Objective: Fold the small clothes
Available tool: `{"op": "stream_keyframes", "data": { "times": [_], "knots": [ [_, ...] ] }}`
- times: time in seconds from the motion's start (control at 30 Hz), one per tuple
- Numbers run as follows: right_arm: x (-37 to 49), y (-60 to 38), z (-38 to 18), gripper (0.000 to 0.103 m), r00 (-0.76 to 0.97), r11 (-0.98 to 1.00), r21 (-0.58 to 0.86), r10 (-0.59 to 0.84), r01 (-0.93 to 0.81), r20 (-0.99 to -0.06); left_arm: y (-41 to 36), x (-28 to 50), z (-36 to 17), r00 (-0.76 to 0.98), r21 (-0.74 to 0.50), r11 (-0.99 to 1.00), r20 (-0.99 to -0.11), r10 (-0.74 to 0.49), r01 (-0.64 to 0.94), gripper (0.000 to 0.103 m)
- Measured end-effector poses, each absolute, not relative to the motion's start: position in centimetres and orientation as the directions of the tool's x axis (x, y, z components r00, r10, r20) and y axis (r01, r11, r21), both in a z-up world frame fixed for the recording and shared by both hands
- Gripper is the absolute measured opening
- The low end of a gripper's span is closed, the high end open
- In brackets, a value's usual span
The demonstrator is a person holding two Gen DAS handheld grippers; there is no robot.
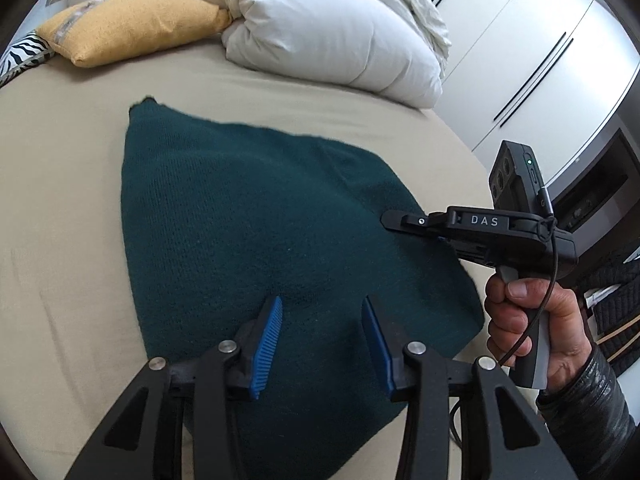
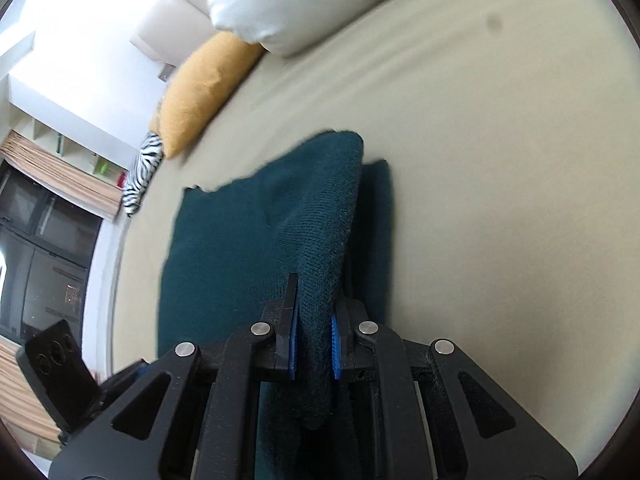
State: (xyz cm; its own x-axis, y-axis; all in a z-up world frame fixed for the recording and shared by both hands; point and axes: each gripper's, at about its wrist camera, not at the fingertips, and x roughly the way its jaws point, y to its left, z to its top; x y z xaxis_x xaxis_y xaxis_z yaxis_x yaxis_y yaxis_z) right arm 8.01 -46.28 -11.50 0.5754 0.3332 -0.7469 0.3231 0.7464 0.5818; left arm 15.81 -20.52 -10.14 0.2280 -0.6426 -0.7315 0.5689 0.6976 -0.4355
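Note:
A dark teal knitted garment lies on the beige bed sheet. My left gripper hovers over its near part, open and empty, blue pads apart. My right gripper is shut on the garment's right edge, lifting a fold of it off the sheet. In the left wrist view the right gripper pinches that edge from the right, held by a hand.
A yellow cushion, a white folded duvet and a zebra-print cushion lie at the head of the bed. White wardrobe doors stand at the right. The left gripper's body shows at lower left in the right wrist view.

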Motion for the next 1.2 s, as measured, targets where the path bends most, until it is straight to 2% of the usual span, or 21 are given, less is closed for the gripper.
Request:
{"op": "stream_keyframes", "data": {
  "times": [0.27,0.33,0.37,0.4,0.47,0.57,0.67,0.73,0.77,0.8,0.87,0.9,1.17,1.2],
  "knots": [
    [6.6,-47.6,-12.9,0.010,0.610,0.665,0.667,0.385,0.336,-0.692,-20.4,16.4,-11.1,0.202,-0.462,0.689,-0.730,-0.653,0.559,0.044],
    [6.1,-47.5,-11.7,0.013,0.606,0.679,0.635,0.342,0.369,-0.718,-20.3,16.3,-11.1,0.204,-0.462,0.691,-0.730,-0.652,0.556,0.044],
    [5.6,-47.2,-10.5,0.018,0.601,0.712,0.584,0.283,0.391,-0.748,-20.4,16.3,-11.0,0.207,-0.461,0.692,-0.730,-0.652,0.556,0.044],
    [5.1,-46.7,-9.1,0.018,0.605,0.748,0.534,0.226,0.395,-0.763,-20.3,16.2,-11.0,0.210,-0.458,0.693,-0.730,-0.651,0.557,0.044],
    [3.7,-45.2,-6.2,0.018,0.659,0.778,0.535,0.217,0.328,-0.720,-20.4,16.1,-11.1,0.214,-0.454,0.694,-0.730,-0.649,0.558,0.044],
    [2.1,-43.0,-4.0,0.018,0.693,0.772,0.608,0.335,0.187,-0.638,-20.3,16.0,-11.0,0.216,-0.454,0.699,-0.732,-0.646,0.552,0.044],
    [1.9,-41.4,-5.8,0.017,0.629,0.768,0.620,0.406,0.158,-0.663,-20.5,15.9,-11.1,0.220,-0.443,0.701,-0.736,-0.640,0.559,0.043],
    [1.6,-42.1,-10.0,0.017,0.555,0.740,0.620,0.412,0.259,-0.723,-20.7,15.9,-11.1,0.221,-0.431,0.701,-0.741,-0.635,0.569,0.043],
    [1.2,-43.0,-11.7,0.008,0.557,0.696,0.658,0.437,0.288,-0.706,-20.8,15.9,-11.2,0.219,-0.426,0.700,-0.744,-0.632,0.573,0.043],
    [0.3,-44.1,-13.0,0.000,0.600,0.625,0.726,0.474,0.286,-0.644,-20.7,15.8,-11.2,0.221,-0.422,0.698,-0.743,-0.632,0.578,0.041],
    [-1.6,-45.7,-14.6,0.000,0.665,0.530,0.804,0.502,0.269,-0.553,-20.6,15.8,-11.4,0.224,-0.417,0.695,-0.740,-0.634,0.586,0.039],
    [-2.3,-45.8,-14.8,0.000,0.676,0.534,0.805,0.495,0.260,-0.546,-20.5,15.9,-11.4,0.225,-0.419,0.694,-0.738,-0.636,0.586,0.038],
    [-2.9,-45.4,-12.0,0.000,0.651,0.605,0.741,0.441,0.293,-0.618,-20.0,15.7,-10.1,0.238,-0.402,0.708,-0.748,-0.620,0.581,0.039],
    [-2.9,-45.1,-11.2,0.008,0.664,0.601,0.750,0.445,0.276,-0.601,-19.8,15.7,-9.4,0.256,-0.394,0.711,-0.741,-0.621,0.583,0.039]
  ]
}}
